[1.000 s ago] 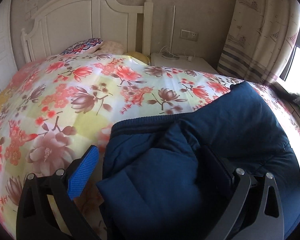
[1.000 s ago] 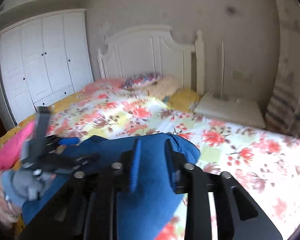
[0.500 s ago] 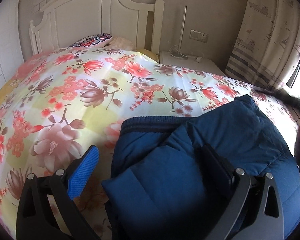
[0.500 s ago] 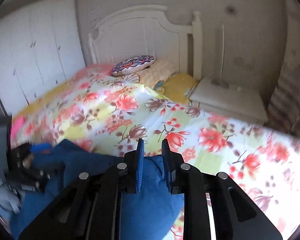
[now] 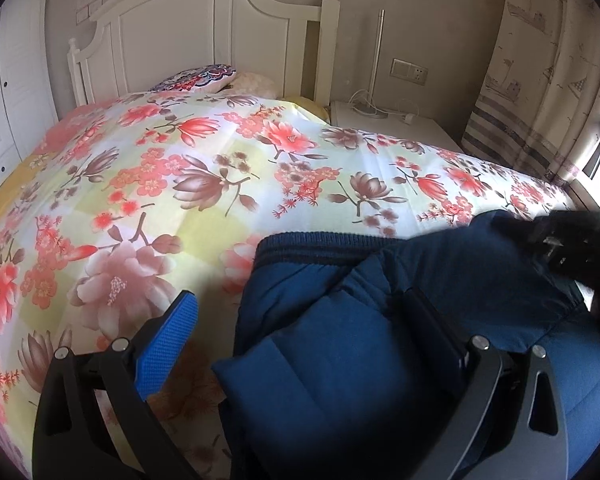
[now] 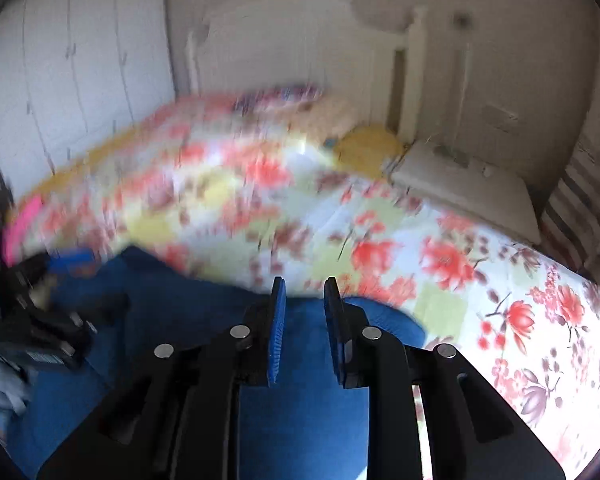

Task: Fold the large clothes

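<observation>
The right tongs [image 6: 304, 316], clenched on a fold of the navy jacket [image 5: 400, 344] lying at the bed's foot, have carried it down toward the released left tongs [image 5: 300, 336], so this fold seems nearly laid.

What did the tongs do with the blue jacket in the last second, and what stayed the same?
The right tongs, nearly shut on a fold of the blue jacket, carried it down and across toward the left tongs, which appear at the picture's left edge. In the left view, the right tongs' dark shape now reaches in over the jacket. The left tongs stayed wide open around the jacket, and the flowery bedspread didn't shift.
</observation>
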### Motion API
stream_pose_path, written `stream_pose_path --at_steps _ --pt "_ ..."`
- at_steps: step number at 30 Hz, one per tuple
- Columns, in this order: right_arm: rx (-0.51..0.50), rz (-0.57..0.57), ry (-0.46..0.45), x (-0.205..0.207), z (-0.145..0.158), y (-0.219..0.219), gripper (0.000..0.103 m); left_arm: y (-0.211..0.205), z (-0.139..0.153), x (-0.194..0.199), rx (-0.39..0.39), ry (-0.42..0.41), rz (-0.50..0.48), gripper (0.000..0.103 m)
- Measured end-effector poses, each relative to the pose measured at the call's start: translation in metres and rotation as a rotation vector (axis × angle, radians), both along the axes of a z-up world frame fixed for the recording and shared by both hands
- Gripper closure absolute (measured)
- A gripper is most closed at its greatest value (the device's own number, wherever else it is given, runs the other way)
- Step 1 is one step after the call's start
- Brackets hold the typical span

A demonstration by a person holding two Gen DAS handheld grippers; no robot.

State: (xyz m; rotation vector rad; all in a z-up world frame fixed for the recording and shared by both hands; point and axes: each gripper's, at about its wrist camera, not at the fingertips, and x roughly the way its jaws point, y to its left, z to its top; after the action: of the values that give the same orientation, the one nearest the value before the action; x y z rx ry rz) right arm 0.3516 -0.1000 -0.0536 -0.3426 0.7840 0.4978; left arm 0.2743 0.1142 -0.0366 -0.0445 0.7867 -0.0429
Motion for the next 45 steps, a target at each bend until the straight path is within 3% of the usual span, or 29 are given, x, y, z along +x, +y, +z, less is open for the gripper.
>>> stream_pose_path --at_steps 6,9,11,12,13,14,18,22,24,25,26,28,30,35,37,40,42,45 --pt "-0.058 -0.031 -0.07 -0.012 0.01 0.008 0.08 0.001 -0.002 0.0 -0.011 0.009 0.0 0.002" --pt "0.039 -0.032 -0.161 -0.05 0.032 0.006 0.08 0.001 -0.002 0.0 -0.016 0.009 0.0 0.002" --pt "0.051 -0.008 -0.177 -0.072 0.033 0.009 0.079 0.003 -0.003 0.001 -0.019 0.011 -0.001 0.002" --pt "0.02 0.015 -0.156 -0.079 0.025 0.015 0.078 0.003 -0.003 0.002 -0.019 0.012 -0.002 0.002" --pt "-0.072 0.038 -0.13 -0.085 0.006 0.025 0.078 0.003 -0.003 0.002 -0.02 0.016 -0.004 0.002" --pt "-0.094 0.039 -0.159 -0.089 0.003 0.025 0.078 0.003 -0.004 0.003 -0.019 0.022 -0.005 0.002" --pt "-0.008 0.017 -0.113 -0.091 0.012 0.009 0.078 0.003 -0.005 0.004 -0.018 0.034 -0.003 0.002" --pt "0.074 0.041 -0.114 -0.13 0.024 -0.005 0.077 0.006 -0.004 0.003 -0.034 0.052 -0.009 0.002" --pt "0.101 0.056 -0.112 -0.15 0.026 -0.011 0.07 0.007 0.003 -0.006 -0.023 0.039 0.004 0.002" --pt "0.115 0.072 -0.112 -0.165 0.026 -0.016 0.059 0.009 0.01 -0.014 -0.006 0.015 0.023 0.002" --pt "0.118 0.084 -0.117 -0.176 0.026 -0.02 0.055 0.012 0.017 -0.024 0.008 -0.012 0.048 0.002" --pt "0.125 0.116 -0.119 -0.201 0.023 -0.031 0.024 0.028 0.031 -0.051 -0.043 -0.058 0.059 0.002" --pt "0.138 0.137 -0.108 -0.218 0.017 -0.041 0.013 0.042 0.033 -0.07 -0.095 -0.038 0.057 0.002" --pt "0.271 0.093 0.0 -0.228 -0.005 -0.071 0.013 0.061 0.018 -0.104 -0.202 0.053 -0.015 0.002" --pt "0.345 0.078 0.05 -0.228 -0.011 -0.079 0.012 0.068 0.009 -0.121 -0.294 0.09 -0.039 0.002" --pt "0.382 0.075 0.082 -0.228 -0.014 -0.081 0.012 0.074 0.001 -0.136 -0.472 0.112 -0.104 0.002" --pt "0.397 0.074 0.096 -0.229 -0.016 -0.081 0.012 0.071 -0.003 -0.136 -0.547 0.143 -0.153 0.002" --pt "0.432 0.074 0.129 -0.226 -0.019 -0.085 0.011 0.059 -0.019 -0.126 -0.524 0.238 -0.165 0.002"
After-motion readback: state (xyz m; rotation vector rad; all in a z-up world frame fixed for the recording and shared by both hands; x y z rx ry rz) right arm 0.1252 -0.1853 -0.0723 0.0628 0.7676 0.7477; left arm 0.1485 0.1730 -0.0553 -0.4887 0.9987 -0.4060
